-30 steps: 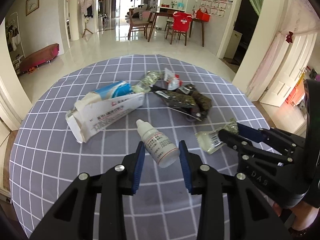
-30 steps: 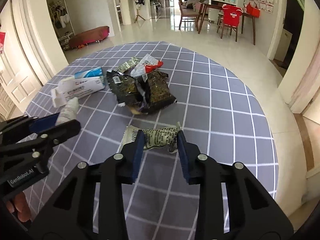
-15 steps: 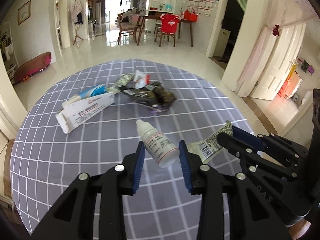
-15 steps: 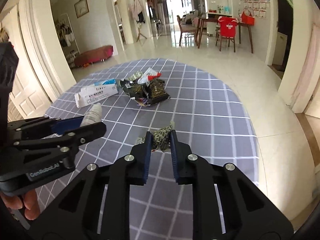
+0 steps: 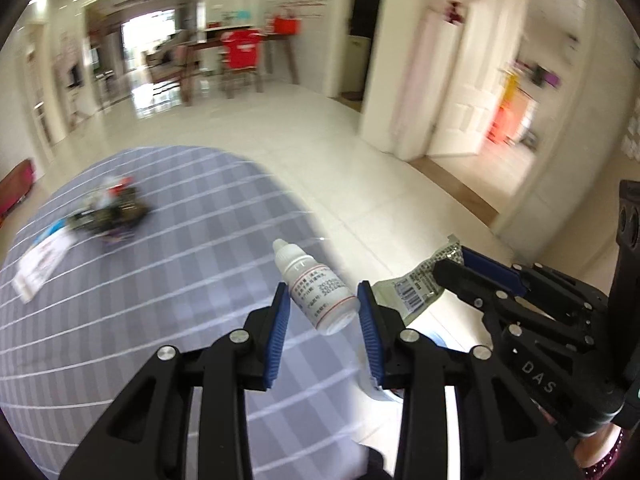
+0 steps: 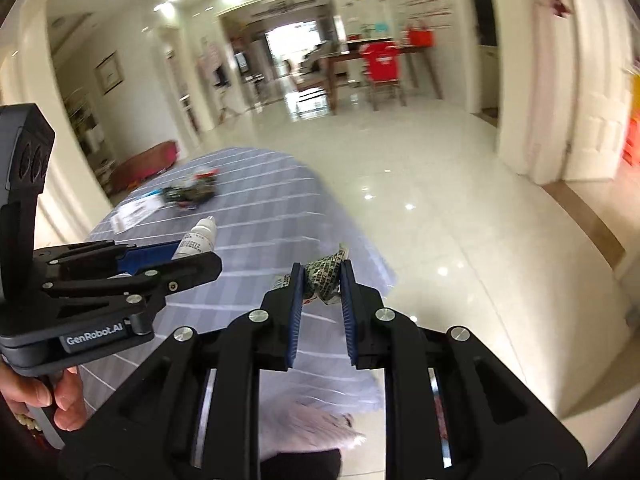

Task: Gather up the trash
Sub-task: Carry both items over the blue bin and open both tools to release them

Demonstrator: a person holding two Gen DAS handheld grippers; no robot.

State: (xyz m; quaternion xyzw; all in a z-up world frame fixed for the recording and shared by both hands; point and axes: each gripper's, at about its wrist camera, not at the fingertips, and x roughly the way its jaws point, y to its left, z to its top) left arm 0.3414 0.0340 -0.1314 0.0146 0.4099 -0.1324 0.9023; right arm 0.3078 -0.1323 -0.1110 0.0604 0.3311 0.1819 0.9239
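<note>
My left gripper point(image 5: 322, 312) is shut on a small white dropper bottle point(image 5: 316, 286), lifted clear of the round table point(image 5: 160, 300) near its right edge. The bottle point(image 6: 197, 238) also shows in the right wrist view, between the left gripper's fingers point(image 6: 160, 268). My right gripper point(image 6: 320, 284) is shut on a crumpled green printed wrapper point(image 6: 324, 276), held in the air past the table's edge. That wrapper point(image 5: 420, 284) appears in the left wrist view, pinched by the right gripper point(image 5: 452, 268). More trash stays far back on the table: dark wrappers point(image 5: 116, 214) and a white box point(image 5: 42, 260).
The table carries a grey checked cloth point(image 6: 256, 216). Glossy white floor tiles point(image 6: 440, 208) spread to the right. White doors point(image 5: 472, 92) stand at the right, a dining table with a red-covered chair point(image 6: 382, 64) far behind. A hand point(image 6: 52, 396) grips the left gripper's handle.
Both grippers lifted off the table and swung right, past its edge, carrying the bottle and the wrapper. The right jaws closed tighter on the wrapper. The trash pile now lies far back left.
</note>
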